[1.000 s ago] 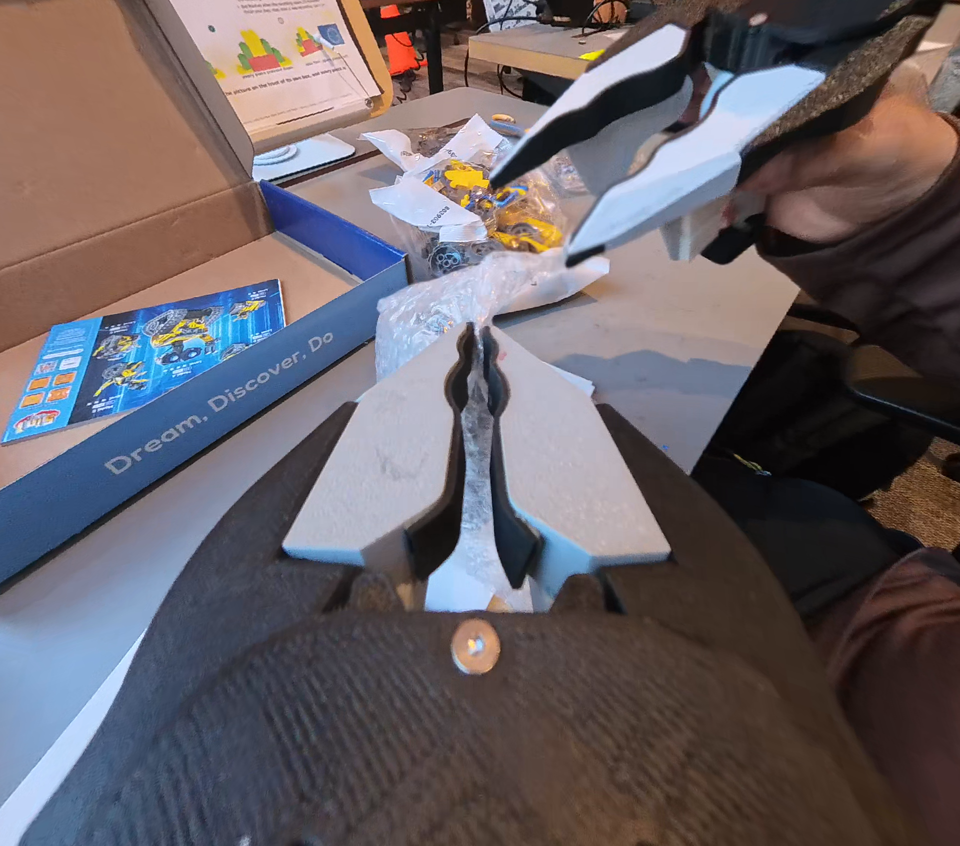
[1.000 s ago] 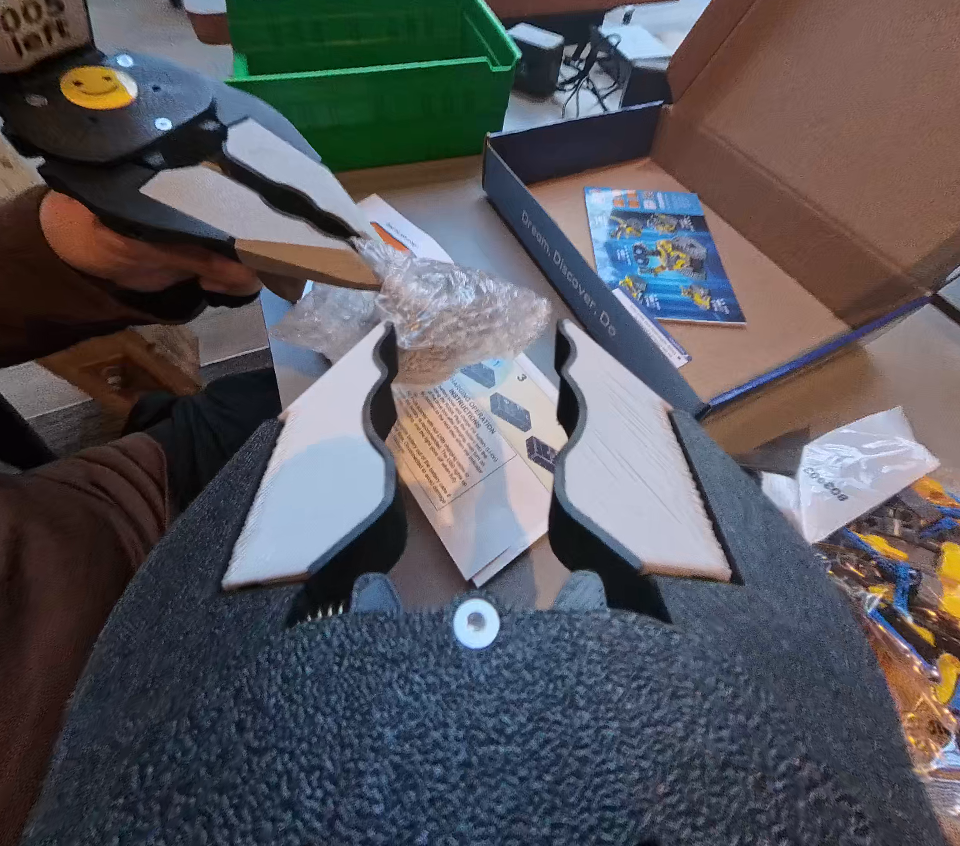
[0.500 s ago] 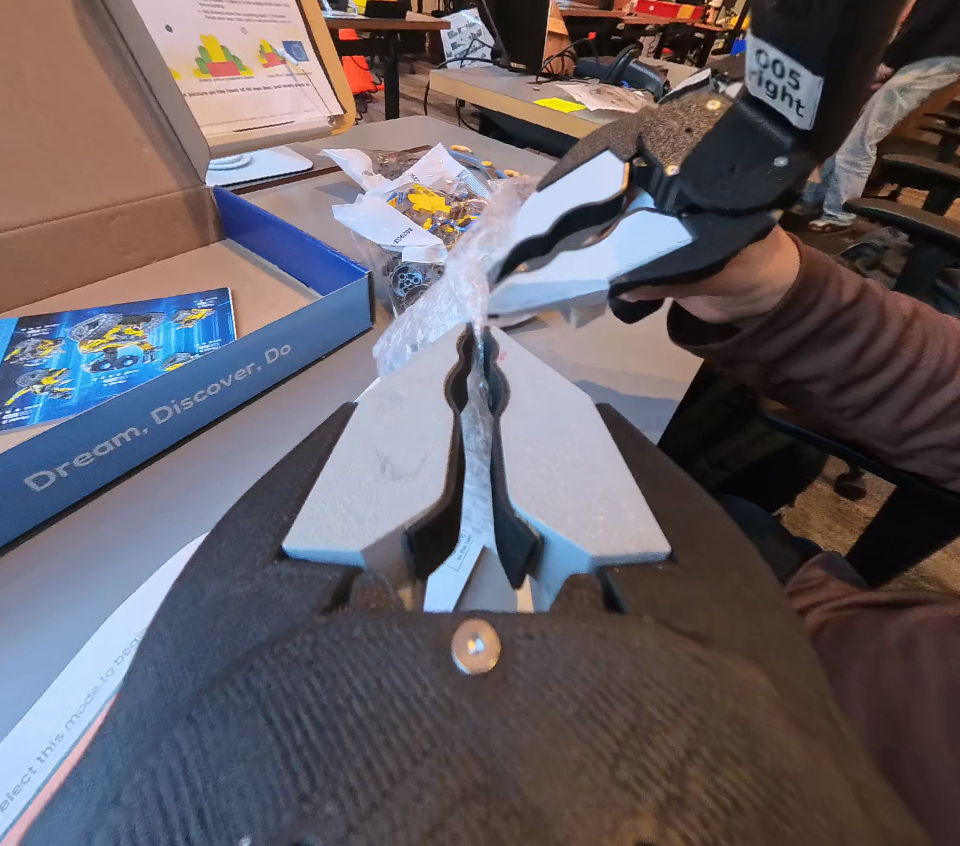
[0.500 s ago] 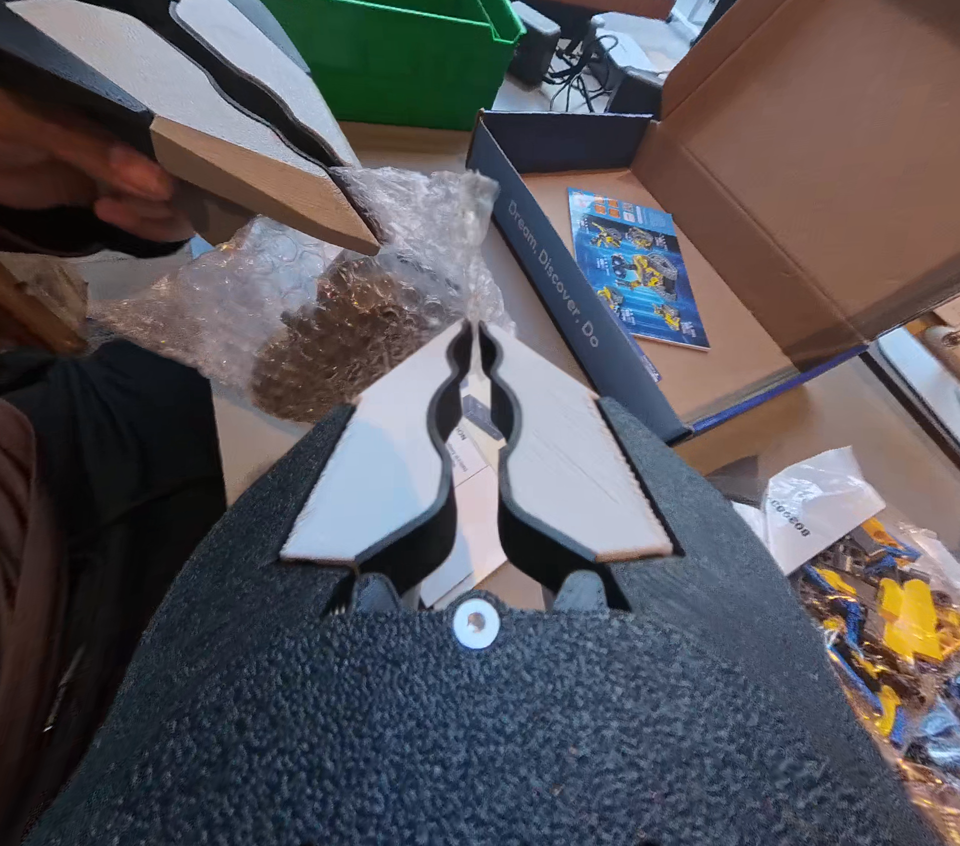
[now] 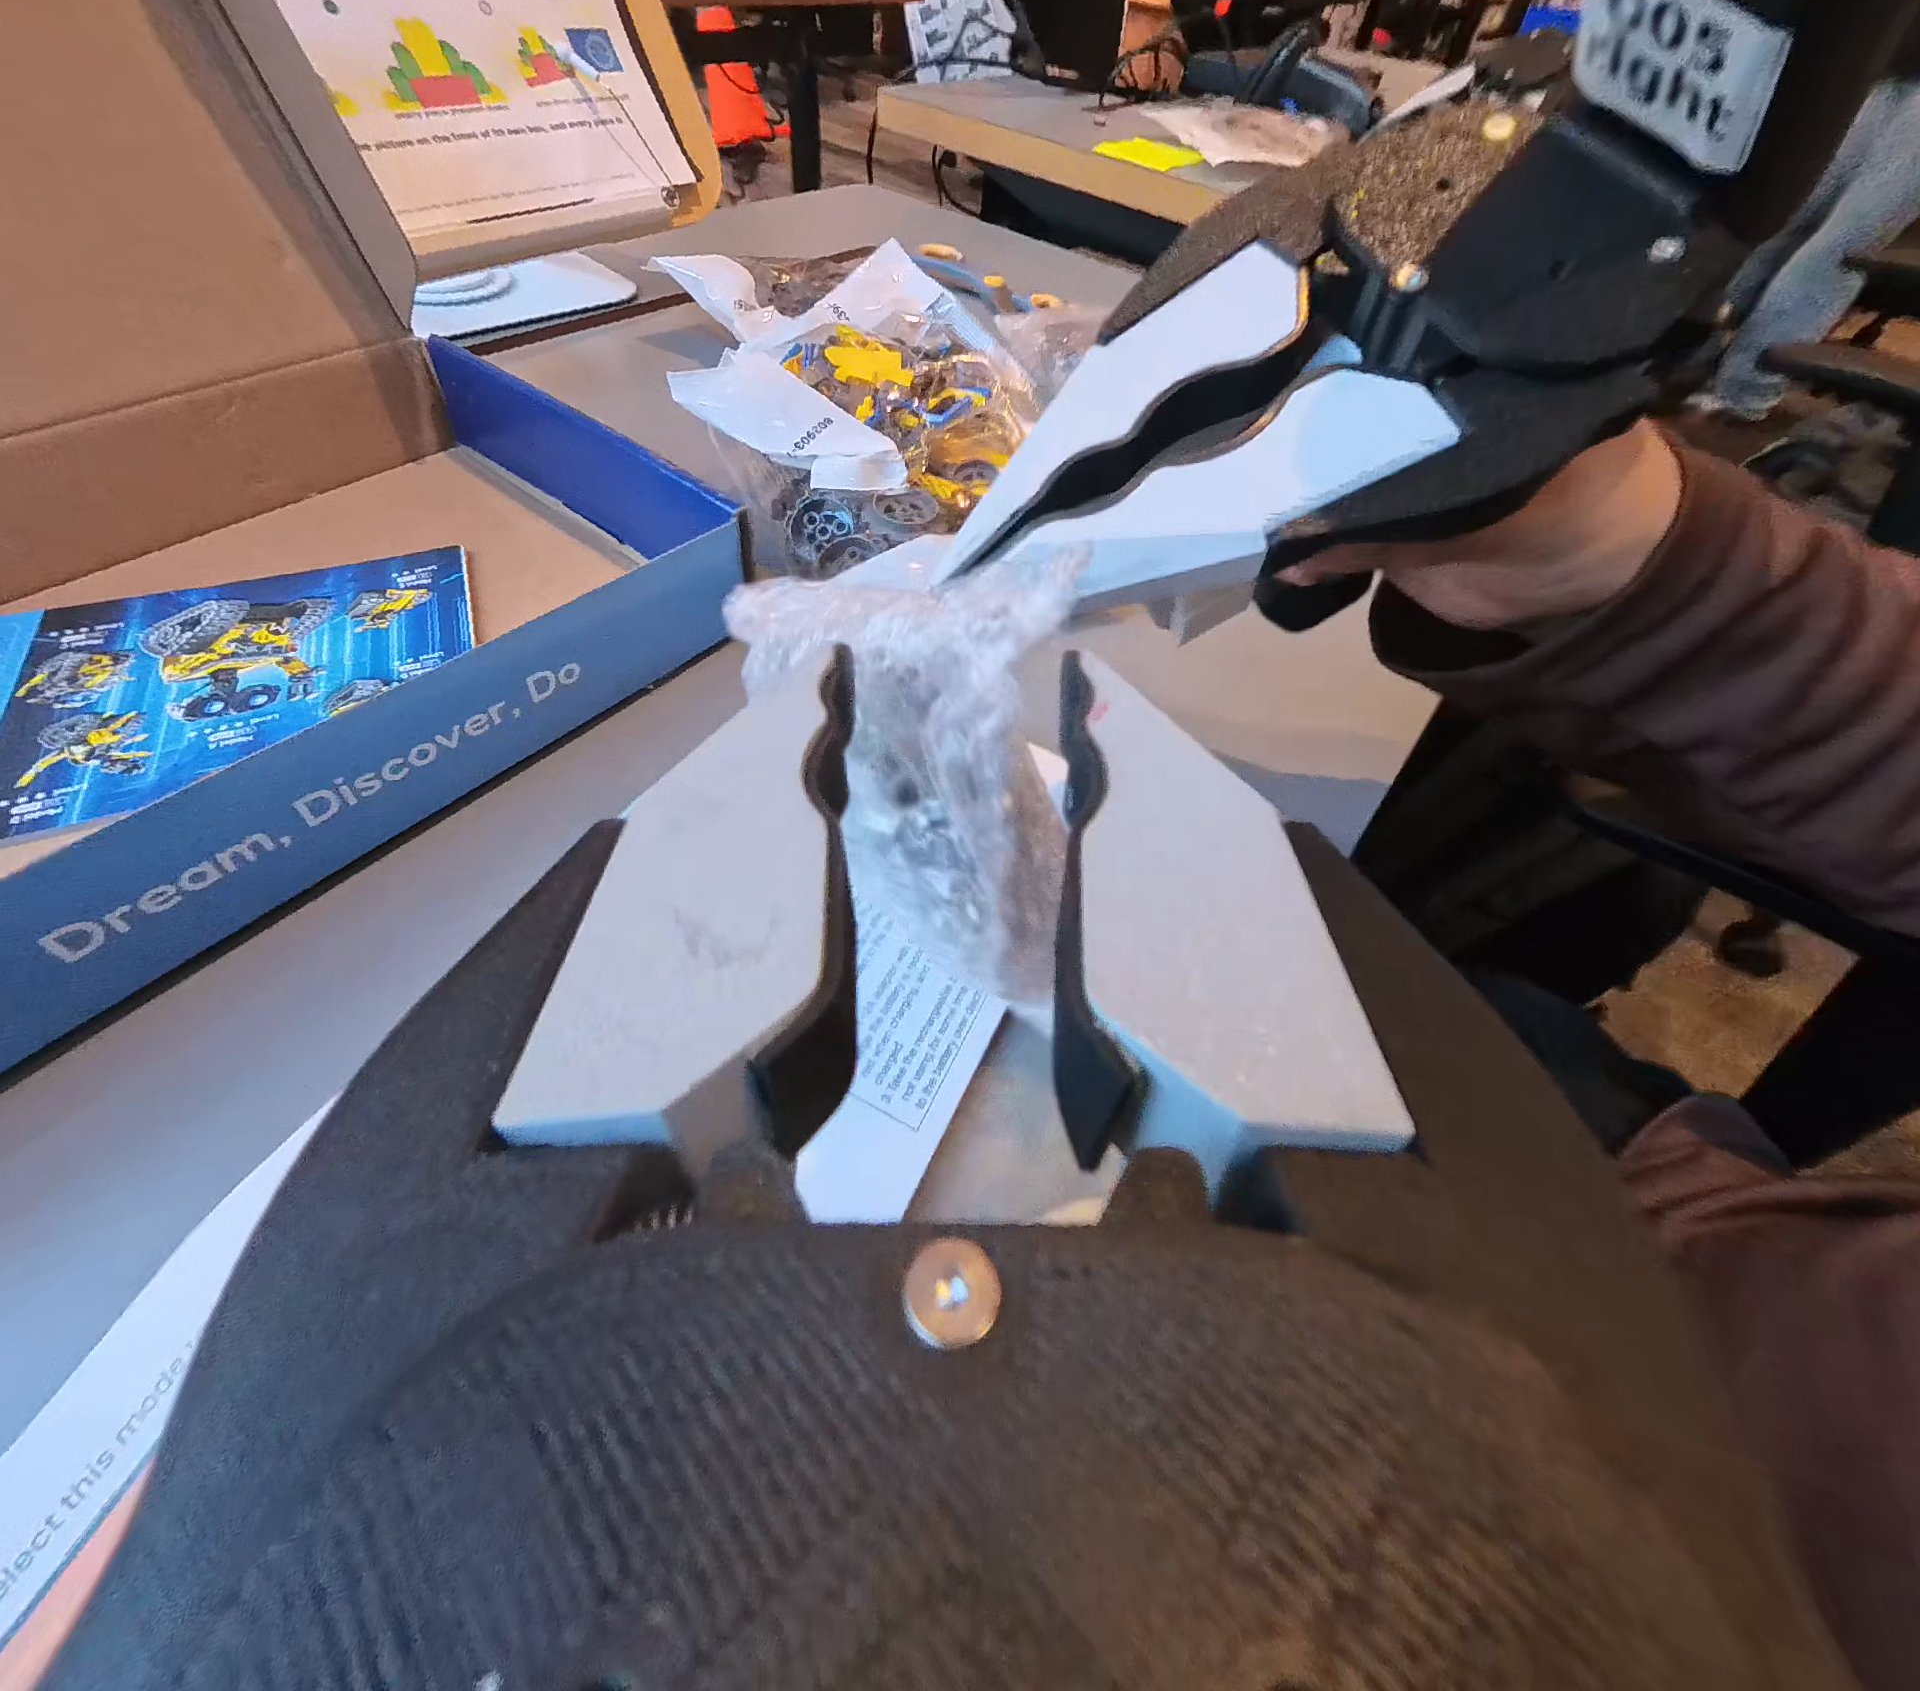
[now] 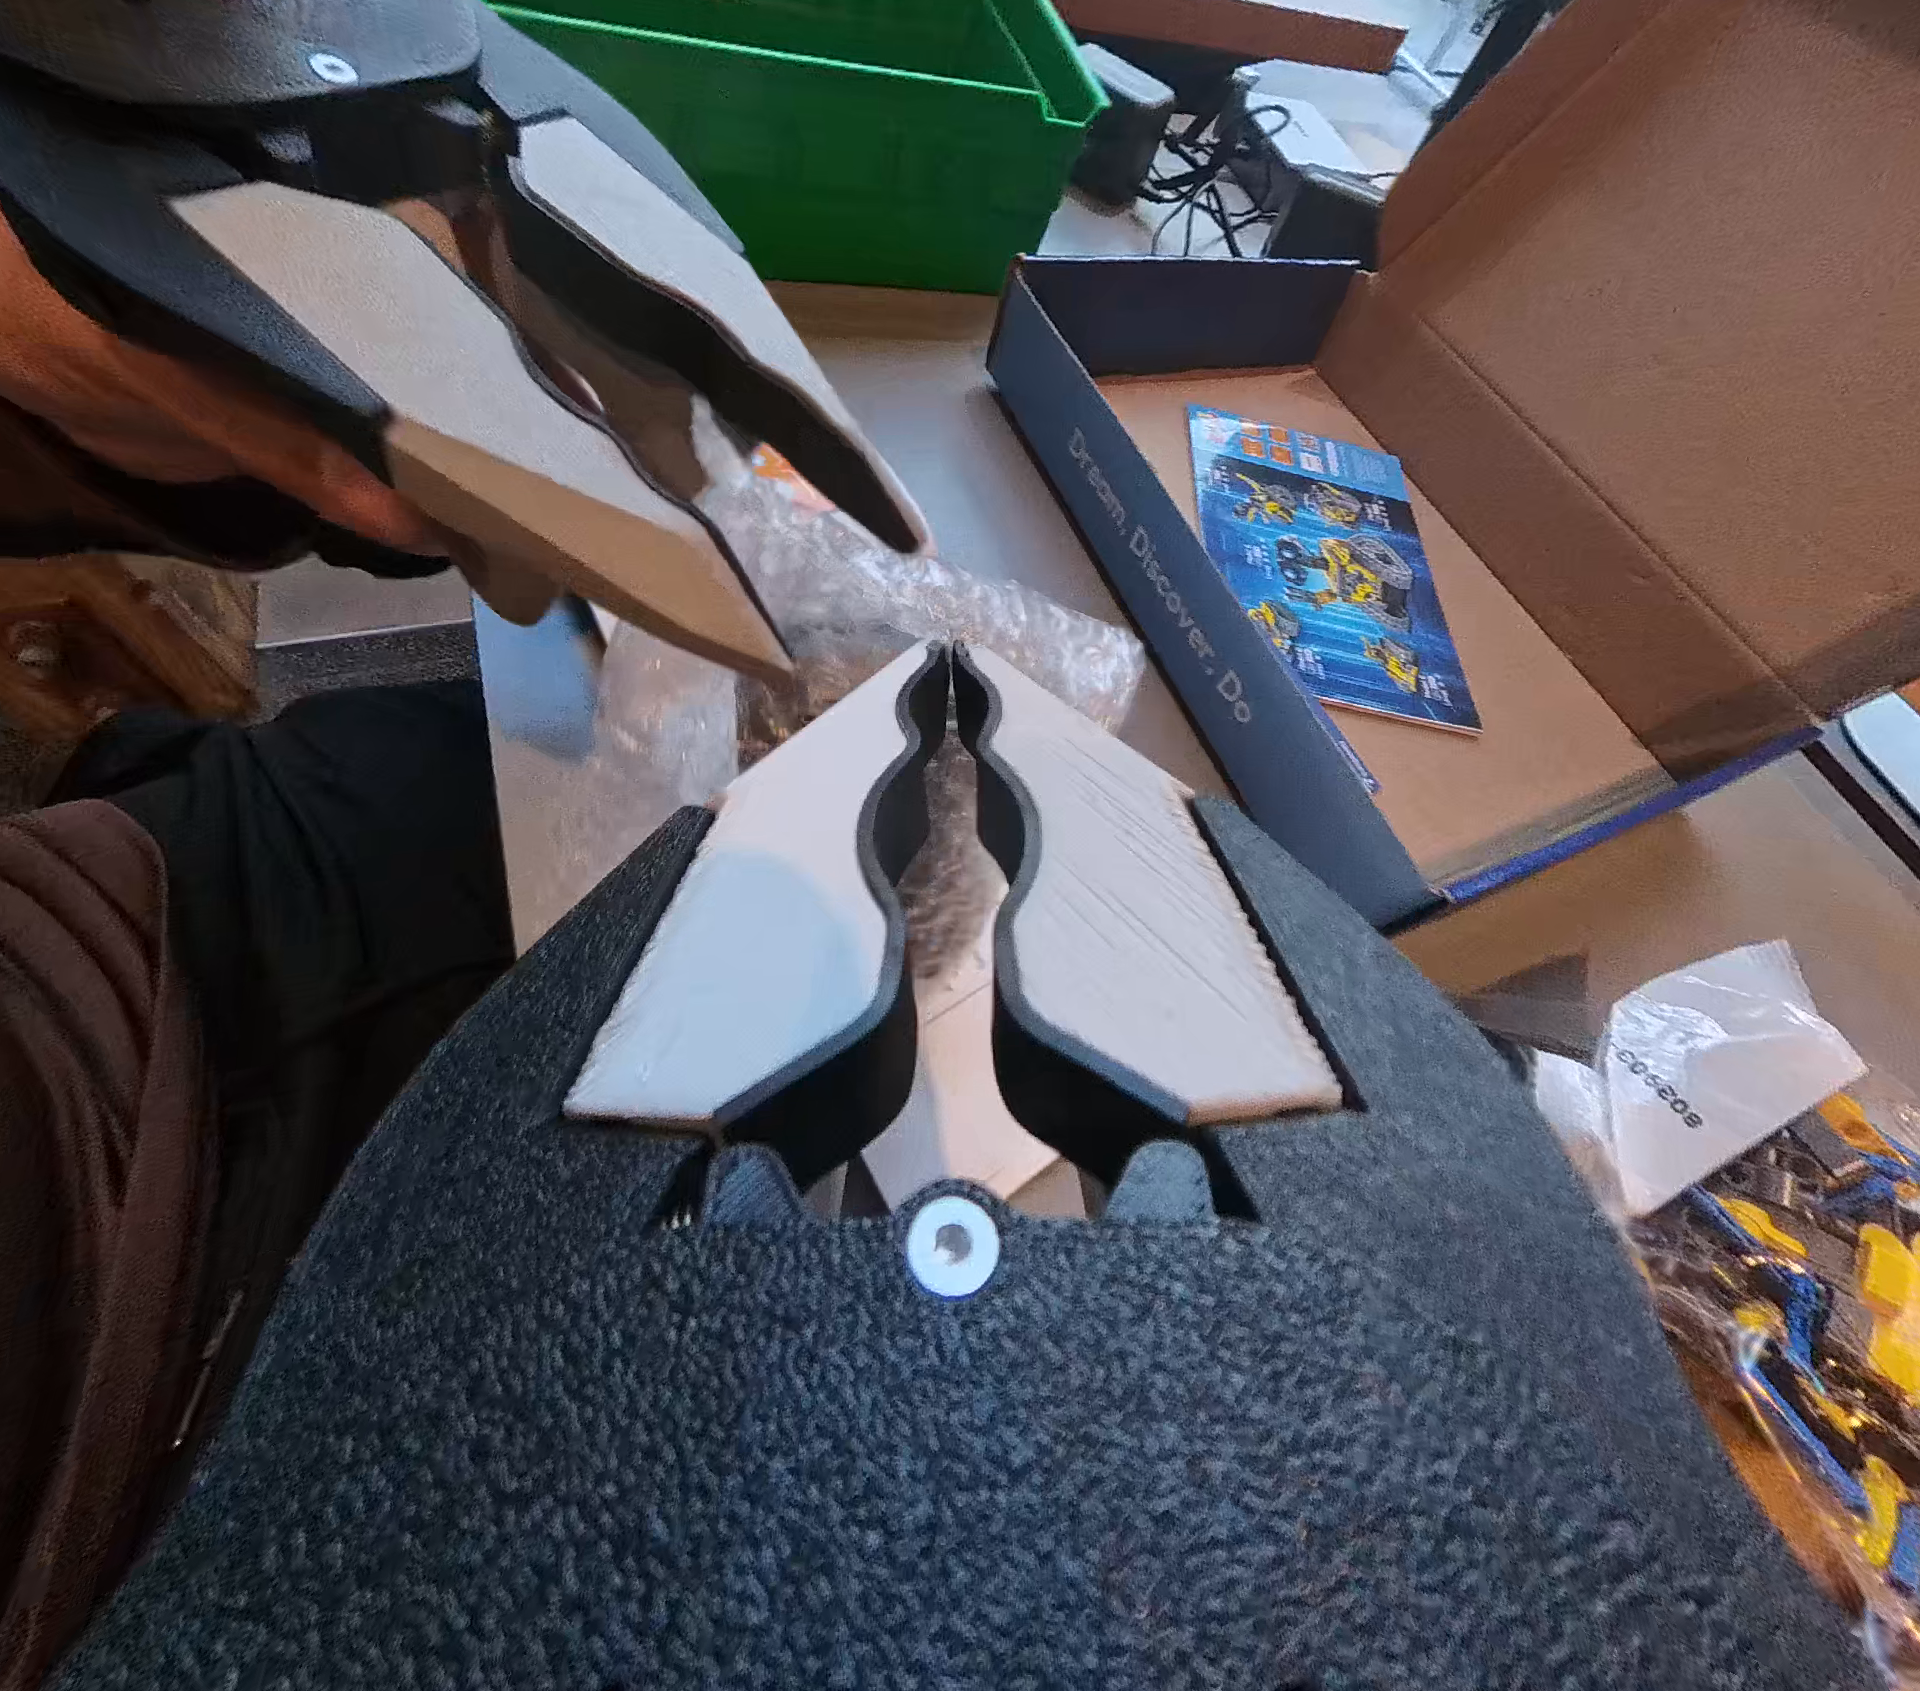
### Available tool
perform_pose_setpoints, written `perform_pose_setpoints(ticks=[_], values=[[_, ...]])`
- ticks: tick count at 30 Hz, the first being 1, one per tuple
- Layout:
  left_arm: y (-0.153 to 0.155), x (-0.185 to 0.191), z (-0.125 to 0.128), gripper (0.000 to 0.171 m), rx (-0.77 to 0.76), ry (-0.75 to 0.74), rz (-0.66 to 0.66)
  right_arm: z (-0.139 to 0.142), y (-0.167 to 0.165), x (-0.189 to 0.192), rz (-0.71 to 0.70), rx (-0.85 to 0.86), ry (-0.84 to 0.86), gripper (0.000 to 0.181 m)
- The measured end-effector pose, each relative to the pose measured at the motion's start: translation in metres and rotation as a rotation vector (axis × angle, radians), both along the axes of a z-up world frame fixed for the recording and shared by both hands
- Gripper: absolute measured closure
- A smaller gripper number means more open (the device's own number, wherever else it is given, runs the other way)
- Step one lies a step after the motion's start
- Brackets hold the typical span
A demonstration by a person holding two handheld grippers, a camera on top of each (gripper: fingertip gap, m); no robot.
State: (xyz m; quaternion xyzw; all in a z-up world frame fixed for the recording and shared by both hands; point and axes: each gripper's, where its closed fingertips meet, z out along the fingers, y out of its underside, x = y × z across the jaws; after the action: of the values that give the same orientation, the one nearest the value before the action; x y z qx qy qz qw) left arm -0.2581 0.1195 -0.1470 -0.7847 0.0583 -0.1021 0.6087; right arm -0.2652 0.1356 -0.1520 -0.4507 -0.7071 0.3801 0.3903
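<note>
Open cardboard box (image 6: 1621,270) with blue booklet (image 6: 1340,571) inside, green bin (image 6: 790,114) behind, bagged yellow parts (image 5: 883,415) nearby.

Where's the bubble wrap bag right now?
In the left wrist view the bubble wrap bag hangs between the open left gripper, its top pinched by the right gripper, just right of the blue box.

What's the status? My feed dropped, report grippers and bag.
Left gripper open around bubble bag. Right gripper shut on bag's top. Bag hangs above leaflet, box alongside.
</note>
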Motion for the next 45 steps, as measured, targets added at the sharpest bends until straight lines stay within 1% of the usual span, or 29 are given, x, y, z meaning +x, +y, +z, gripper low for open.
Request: perform_pose_setpoints(ticks=[2, 4, 7, 9, 12, 13, 14, 17, 20, 22, 23, 24, 25, 27, 29, 31, 33, 36, 37, 41, 45], values=[[0.002, 0.0, -0.007, 0.151, -0.009, 0.068, 0.019, -0.001, -0.004, -0.002, -0.001, 0.005, -0.006, 0.181], [0.003, -0.004, -0.011, 0.163, 0.001, 0.13, 0.053, -0.001, -0.004, -0.002, -0.007, 0.006, -0.002, 0.181], [0.005, -0.004, -0.017, 0.169, -0.016, 0.191, 0.054, -0.003, -0.002, -0.003, -0.024, 0.015, 0.004, 0.181], [0.004, -0.002, -0.022, 0.171, -0.049, 0.206, 0.034, -0.004, 0.002, -0.005, -0.063, 0.067, 0.02, 0.181], [0.003, -0.003, -0.022, 0.171, -0.065, 0.143, 0.02, -0.002, 0.006, -0.009, -0.14, 0.209, 0.049, 0.181], [0.003, -0.003, -0.02, 0.171, -0.06, 0.107, 0.014, 0.0, 0.007, -0.01, -0.154, 0.232, 0.056, 0.181], [0.003, -0.002, -0.017, 0.171, -0.056, 0.068, 0.004, 0.003, 0.007, -0.011, -0.157, 0.223, 0.064, 0.181], [0.003, -0.001, -0.014, 0.171, -0.052, 0.004, -0.021, 0.005, 0.009, -0.009, -0.14, 0.122, 0.055, 0.181], [0.003, -0.011, -0.017, 0.17, -0.061, 0.001, -0.001, 0.0, 0.007, -0.008, -0.122, 0.036, -0.005, 0.181], [0.0, -0.017, -0.013, 0.162, -0.06, 0.059, 0.031, -0.002, 0.014, -0.007, -0.166, 0.01, -0.036, 0.181], [-0.004, -0.017, -0.008, 0.146, -0.063, 0.114, 0.036, -0.002, 0.021, -0.005, -0.201, 0.026, -0.043, 0.181], [-0.008, -0.017, 0.0, 0.134, -0.052, 0.174, 0.042, 0.0, 0.027, -0.003, -0.227, 0.036, -0.04, 0.181], [-0.013, -0.015, 0.013, 0.132, -0.02, 0.239, 0.049, 0.001, 0.03, 0.0, -0.24, 0.03, -0.044, 0.181], [-0.023, -0.003, 0.037, 0.134, 0.056, 0.386, 0.047, 0.003, 0.034, 0.003, -0.254, 0.006, -0.051, 0.181], [-0.031, 0.017, 0.049, 0.141, 0.103, 0.538, 0.017, 0.005, 0.035, 0.004, -0.259, -0.001, -0.053, 0.181], [-0.031, 0.027, 0.047, 0.141, 0.101, 0.659, 0.025, 0.004, 0.035, 0.005, -0.257, -0.003, -0.063, 0.181], [-0.026, 0.027, 0.034, 0.14, 0.064, 0.737, 0.038, 0.004, 0.032, 0.006, -0.249, -0.011, -0.071, 0.181], [-0.018, 0.022, 0.011, 0.137, -0.007, 0.738, 0.04, 0.005, 0.029, 0.007, -0.245, -0.017, -0.082, 0.181], [-0.016, 0.02, 0.008, 0.137, -0.013, 0.741, 0.047, 0.006, 0.028, 0.007, -0.242, -0.018, -0.086, 0.181], [-0.009, -0.003, 0.007, 0.137, -0.002, 0.808, 0.164, 0.003, 0.02, 0.006, -0.213, -0.042, -0.112, 0.181], [-0.003, -0.011, -0.01, 0.139, -0.043, 0.783, 0.167, -0.005, 0.004, 0.006, -0.151, -0.098, -0.158, 0.181]])
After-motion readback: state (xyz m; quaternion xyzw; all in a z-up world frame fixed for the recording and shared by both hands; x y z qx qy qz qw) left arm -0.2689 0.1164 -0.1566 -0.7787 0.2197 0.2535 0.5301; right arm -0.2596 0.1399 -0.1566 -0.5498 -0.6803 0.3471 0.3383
